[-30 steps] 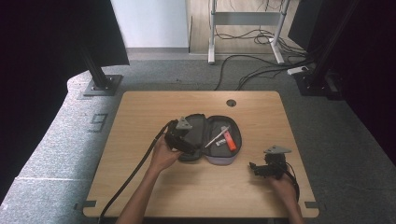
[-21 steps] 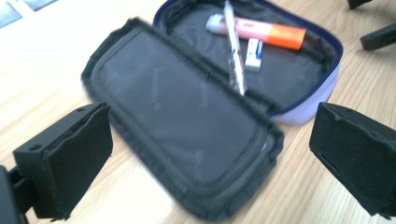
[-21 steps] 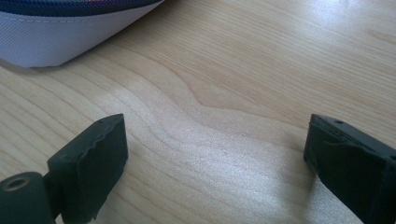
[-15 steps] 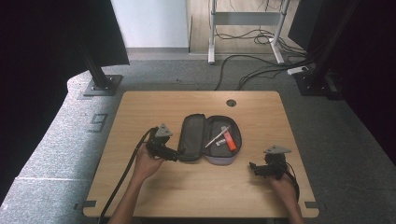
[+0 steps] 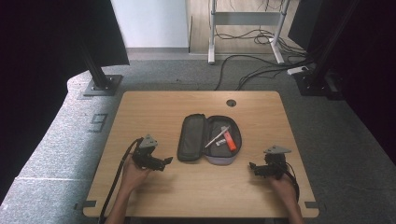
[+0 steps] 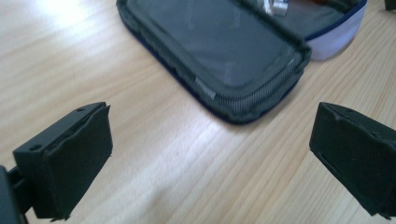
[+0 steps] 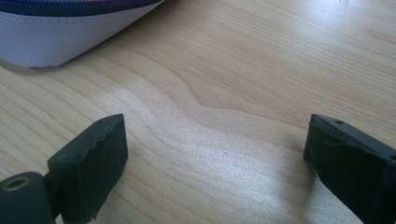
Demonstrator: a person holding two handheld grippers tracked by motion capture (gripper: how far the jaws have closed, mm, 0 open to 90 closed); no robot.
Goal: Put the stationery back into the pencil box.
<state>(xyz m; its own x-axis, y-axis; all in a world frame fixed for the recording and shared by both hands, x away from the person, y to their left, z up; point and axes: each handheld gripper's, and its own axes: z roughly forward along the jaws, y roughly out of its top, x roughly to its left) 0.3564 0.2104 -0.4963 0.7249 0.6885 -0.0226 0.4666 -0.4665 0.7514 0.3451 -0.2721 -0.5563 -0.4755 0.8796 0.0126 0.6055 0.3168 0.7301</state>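
Note:
An open zip pouch (image 5: 209, 138) lies flat at the middle of the wooden table (image 5: 154, 107). Its right half holds a silver pen (image 5: 216, 136) and an orange item (image 5: 229, 141); its grey lid (image 6: 219, 46) is folded out to the left. My left gripper (image 5: 164, 161) rests low on the table just left of the pouch, open, with nothing between its jaws. My right gripper (image 5: 253, 167) sits near the front right, open and empty, with the pouch's white side (image 7: 60, 35) ahead of it.
A round cable hole (image 5: 230, 102) sits at the table's far edge. A cable (image 5: 116, 182) trails from the left gripper off the front edge. Beyond the table are stand bases (image 5: 100, 84) and floor cables (image 5: 261, 70).
My left gripper has drawn back from over the pouch to the left and toward the front edge, empty. The right gripper has stayed put.

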